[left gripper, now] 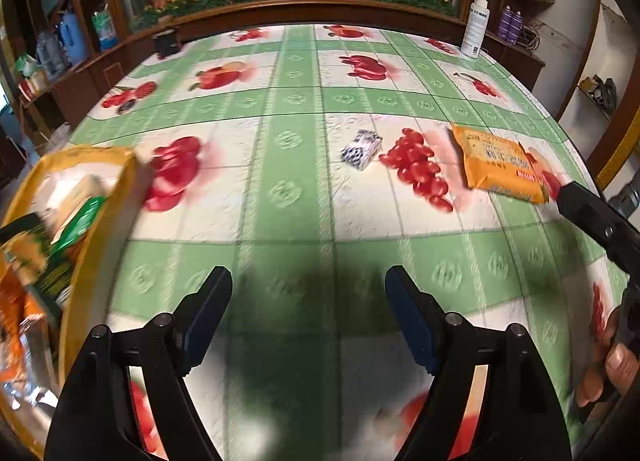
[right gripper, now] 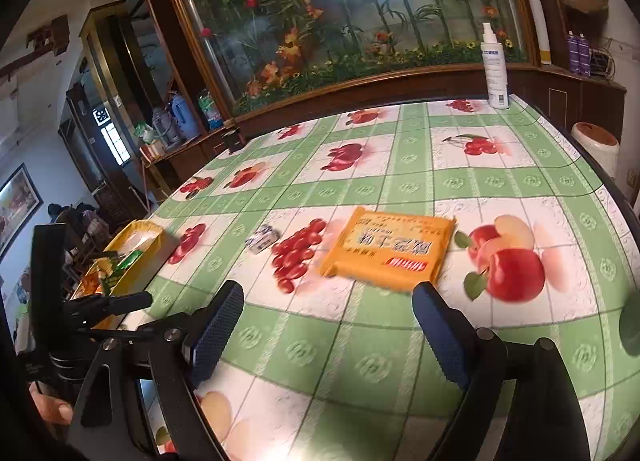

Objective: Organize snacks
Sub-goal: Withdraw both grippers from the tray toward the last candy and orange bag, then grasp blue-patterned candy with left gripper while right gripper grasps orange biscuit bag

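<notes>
An orange snack packet [right gripper: 390, 247] lies flat on the fruit-print tablecloth, just beyond my right gripper [right gripper: 328, 293], which is open and empty. A small blue-and-white packet [right gripper: 262, 239] lies to its left, past a print of red cherries. In the left wrist view the same small packet [left gripper: 362, 149] and orange packet [left gripper: 500, 165] lie ahead and to the right. My left gripper [left gripper: 308, 281] hangs open and empty over the cloth. A yellow basket [left gripper: 100, 165] holding several snack packs stands at its left.
A white spray bottle [right gripper: 494, 69] stands at the table's far right corner. A dark small object [left gripper: 166, 43] sits at the far left edge. A wooden-framed glass panel with flowers runs behind the table. The round table edge [right gripper: 592, 165] curves away on the right.
</notes>
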The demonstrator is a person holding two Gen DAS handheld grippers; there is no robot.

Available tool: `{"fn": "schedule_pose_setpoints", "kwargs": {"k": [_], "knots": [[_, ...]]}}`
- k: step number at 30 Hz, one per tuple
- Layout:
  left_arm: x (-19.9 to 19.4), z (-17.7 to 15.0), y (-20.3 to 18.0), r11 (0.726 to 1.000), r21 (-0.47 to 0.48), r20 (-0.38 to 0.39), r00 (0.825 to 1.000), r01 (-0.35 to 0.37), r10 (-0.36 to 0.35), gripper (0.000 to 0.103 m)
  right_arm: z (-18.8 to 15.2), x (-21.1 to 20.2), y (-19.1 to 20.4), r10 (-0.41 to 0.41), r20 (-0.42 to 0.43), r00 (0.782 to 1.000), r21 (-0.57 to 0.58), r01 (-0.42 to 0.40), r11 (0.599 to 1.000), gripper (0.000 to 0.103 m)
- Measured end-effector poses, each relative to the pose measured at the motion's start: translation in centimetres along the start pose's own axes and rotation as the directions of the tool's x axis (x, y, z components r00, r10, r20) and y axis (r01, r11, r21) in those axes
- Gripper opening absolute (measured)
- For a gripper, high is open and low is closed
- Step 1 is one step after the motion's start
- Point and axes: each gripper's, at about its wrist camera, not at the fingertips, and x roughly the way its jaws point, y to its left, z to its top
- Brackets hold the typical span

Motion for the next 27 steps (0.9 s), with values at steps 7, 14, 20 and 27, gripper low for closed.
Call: {"fn": "schedule_pose_setpoints", "kwargs": {"k": [7, 14, 20, 27], "knots": [[3.2, 3.3, -0.9, 0.998, 0.007, -0.031, 0.997, 0.066, -0.066, 0.079, 2.3, 2.0, -1.8, 0.005, -0.011, 1.0, -0.055, -0.006, 0.998, 0.088], [5.2, 5.6, -1.7, 0.993, 0.093, -0.046, 0.997, 0.065, -0.061, 0.079, 4.6, 4.7, -1.1, 0.011, -0.102, 0.995, -0.303, -0.041, 0.952, 0.088], [6.0, 6.8, -2.2, 0.986, 0.137, -0.041, 0.995, 0.093, -0.088, 0.079, 4.7, 8.3, -1.5, -0.009, -0.227, 0.974, -0.412, -0.088, 0.907, 0.088], [6.6, 7.5, -2.3, 0.985, 0.143, -0.017, 0.996, 0.092, -0.091, 0.079, 3.9, 9.7, -1.0, -0.076, -0.271, 0.96, -0.503, -0.074, 0.861, 0.091]]}}
